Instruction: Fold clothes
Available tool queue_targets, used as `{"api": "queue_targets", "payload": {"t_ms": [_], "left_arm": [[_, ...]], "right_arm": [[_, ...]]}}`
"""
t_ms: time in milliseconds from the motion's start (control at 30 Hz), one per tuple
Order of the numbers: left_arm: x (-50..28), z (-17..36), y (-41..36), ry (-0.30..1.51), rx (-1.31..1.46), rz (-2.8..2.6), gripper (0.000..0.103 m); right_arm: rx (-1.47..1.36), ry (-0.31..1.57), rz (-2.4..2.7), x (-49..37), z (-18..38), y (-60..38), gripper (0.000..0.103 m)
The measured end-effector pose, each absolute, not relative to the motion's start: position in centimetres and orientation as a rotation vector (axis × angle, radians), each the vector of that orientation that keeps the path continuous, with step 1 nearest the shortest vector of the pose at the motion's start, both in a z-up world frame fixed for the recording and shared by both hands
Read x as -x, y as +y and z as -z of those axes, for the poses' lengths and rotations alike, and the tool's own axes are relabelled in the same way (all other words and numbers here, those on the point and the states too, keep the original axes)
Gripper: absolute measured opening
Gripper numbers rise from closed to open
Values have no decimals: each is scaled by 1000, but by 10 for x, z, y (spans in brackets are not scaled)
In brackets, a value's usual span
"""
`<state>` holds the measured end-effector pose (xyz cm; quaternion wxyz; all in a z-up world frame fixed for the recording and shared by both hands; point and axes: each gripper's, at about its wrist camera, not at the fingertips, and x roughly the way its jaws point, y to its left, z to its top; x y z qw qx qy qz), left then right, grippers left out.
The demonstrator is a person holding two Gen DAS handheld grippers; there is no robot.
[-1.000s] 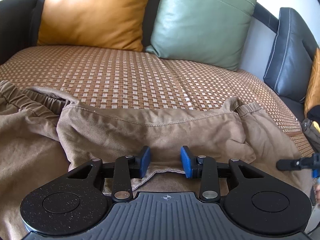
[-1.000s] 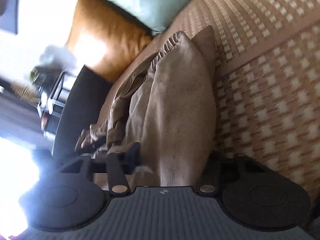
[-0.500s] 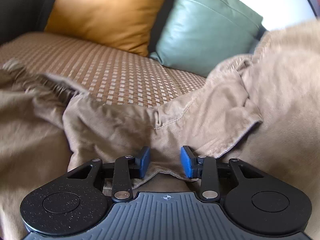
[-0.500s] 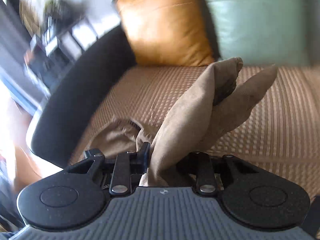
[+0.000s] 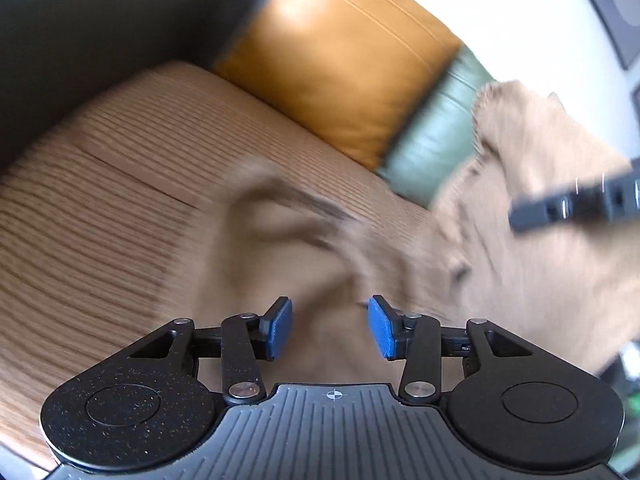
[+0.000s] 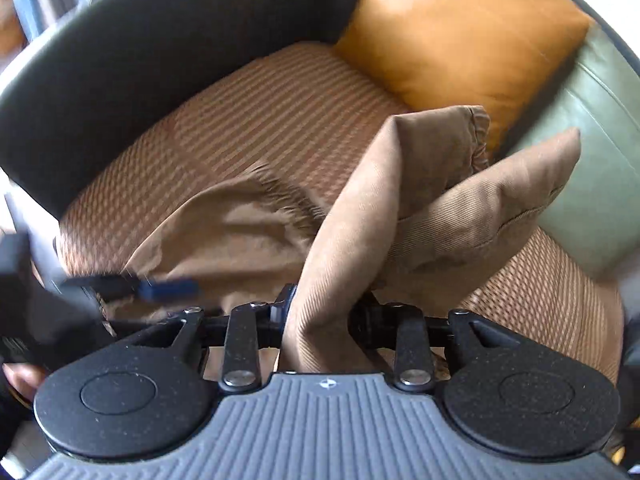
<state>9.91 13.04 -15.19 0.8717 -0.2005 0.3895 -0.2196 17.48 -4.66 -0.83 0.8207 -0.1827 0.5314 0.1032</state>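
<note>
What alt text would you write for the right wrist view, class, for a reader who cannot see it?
The right claw is shut on a fold of tan trousers, lifting it above a woven brown sofa seat. An orange cushion and a green cushion lean behind; the left claw shows blurred at left.

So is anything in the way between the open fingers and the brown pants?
Nothing visible is. The left gripper is open, and the brown pants lie right ahead of its blue fingers on the woven sofa seat. The right gripper already pinches another part of them. The left view is blurry, so contact is unclear.
</note>
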Motion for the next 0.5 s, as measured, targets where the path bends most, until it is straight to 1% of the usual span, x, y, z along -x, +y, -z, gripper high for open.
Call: {"api": "queue_targets", "payload": {"t_ms": [133,267,300,333,367,400,433,500], "left_arm": [[-118,151,170,817,421,358,58],[-128,153,195,823,397,284,58],[-129,154,199,826,399,275,58],[-130,154,204,829,400,266,58],[-129,153,210,831,401,258,58],[-128,151,214,831,401,253,58],[-128,148,214,827,397,253,58],[-125,138,212,812,383,254,59]], "right_arm": [[471,1145,-283,-175,58,4,44],[429,1097,-307,-171,117,25,53],[407,1071,-321,-170,128,26,59],[378,1040,-334,-169,136,32,68],[358,1013,-345,-168,143,32,72],[343,982,-369,-166,148,34,83],[331,954,-406,-163,149,36,90],[290,915,-463,-157,146,27,92]]}}
